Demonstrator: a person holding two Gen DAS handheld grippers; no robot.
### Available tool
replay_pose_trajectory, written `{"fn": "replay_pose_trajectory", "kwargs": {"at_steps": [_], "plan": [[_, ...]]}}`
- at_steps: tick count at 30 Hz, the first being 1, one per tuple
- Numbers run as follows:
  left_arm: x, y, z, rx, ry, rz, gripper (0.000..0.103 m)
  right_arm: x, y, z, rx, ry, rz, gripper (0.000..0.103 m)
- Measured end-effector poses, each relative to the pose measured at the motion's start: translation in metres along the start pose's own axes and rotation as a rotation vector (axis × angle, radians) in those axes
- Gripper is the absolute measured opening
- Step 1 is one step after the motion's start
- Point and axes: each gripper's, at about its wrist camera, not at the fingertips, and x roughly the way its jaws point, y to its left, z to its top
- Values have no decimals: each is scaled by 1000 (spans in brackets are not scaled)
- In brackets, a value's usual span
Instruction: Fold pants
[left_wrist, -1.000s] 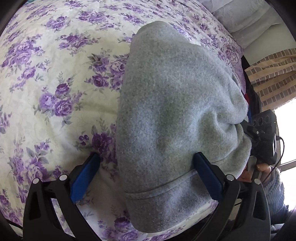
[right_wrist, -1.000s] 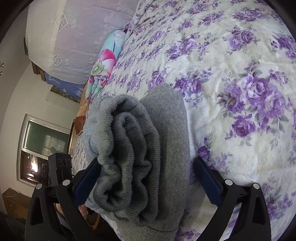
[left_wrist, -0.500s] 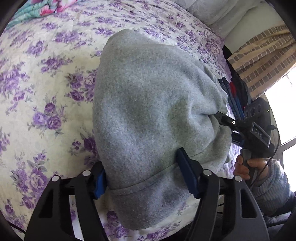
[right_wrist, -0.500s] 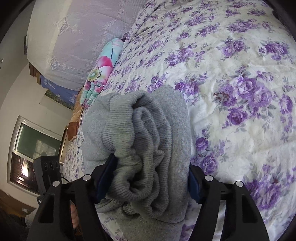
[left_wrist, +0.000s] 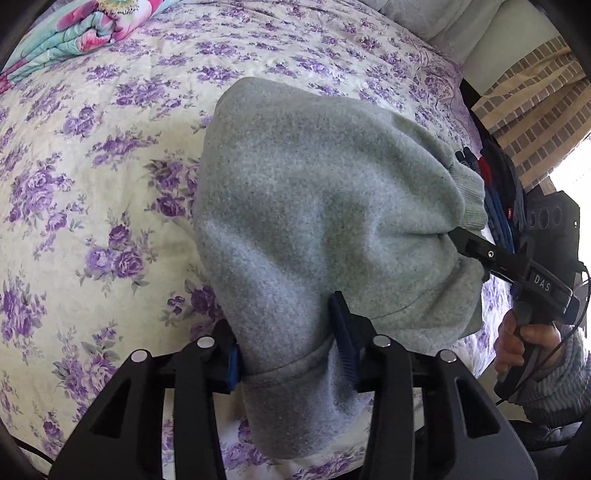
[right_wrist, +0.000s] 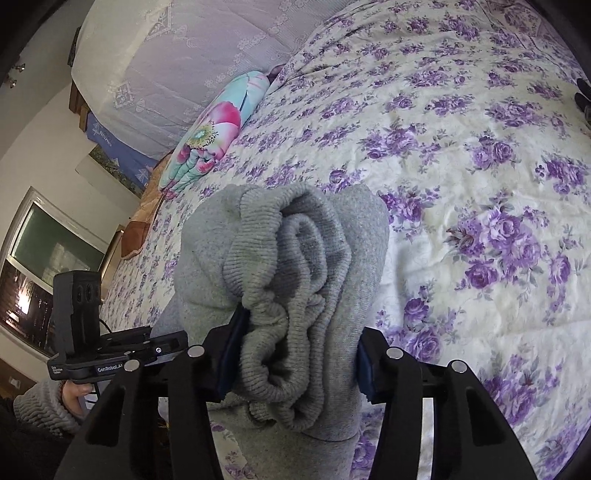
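The pants hang bunched over the bed, pinched by the left gripper and right gripper; no neat fold shows, so most folding seems left.

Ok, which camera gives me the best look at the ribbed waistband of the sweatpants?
Right wrist view: the ribbed waistband sits bunched dead centre, pinched in the right claw. The left wrist view mostly shows smooth grey fleece, with only a sliver of waistband at the far edge, above the right claw's finger.
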Motion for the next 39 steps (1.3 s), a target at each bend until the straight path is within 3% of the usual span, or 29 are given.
{"fn": "replay_pose_trajectory", "kwargs": {"at_steps": [1,3,6,10,17,39], "plan": [[2,4,2,-29,-3,-12,51,0,1,0,-1,0,-3,51],[7,9,4,-72,-6,-22,68,0,0,0,7,3,0,51],[12,11,7,-79,-13,-44,70,0,0,-1,17,6,-1,51],[13,13,7,-74,-14,-91,62,1,-2,-1,33,7,-2,52],[6,6,8,-23,-34,-80,47,3,-6,-1,53,15,0,53],[7,-2,12,0,-36,-33,45,3,-11,-3,73,25,12,53]]}}
